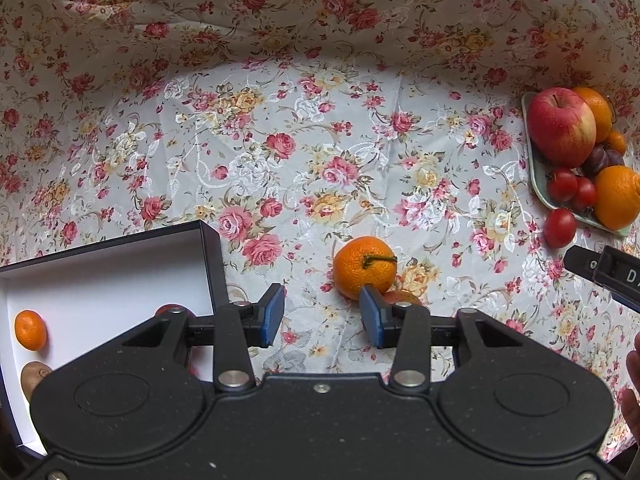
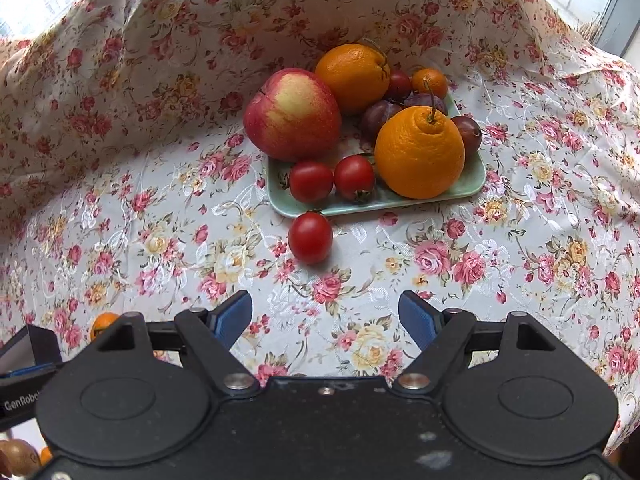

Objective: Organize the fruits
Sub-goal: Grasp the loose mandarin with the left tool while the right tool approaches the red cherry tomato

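Your left tool (image 1: 322, 320) hangs open and empty just short of a stemmed orange mandarin (image 1: 364, 266) mid-tabletop, lined up for the white-lined box (image 1: 120, 276) at the left edge. Your right tool (image 2: 326, 320), open and empty, faces a loose red cherry tomato (image 2: 310, 237) beside the green tray (image 2: 472, 184).

The right gripper (image 2: 325, 320) stands with jaws apart over the floral tablecloth (image 2: 520, 240). At twelve o'clock a green tray (image 2: 474, 182) holds an apple (image 2: 292, 114), oranges, plums and two tomatoes. A loose tomato (image 2: 310, 238) lies just beside its near rim.
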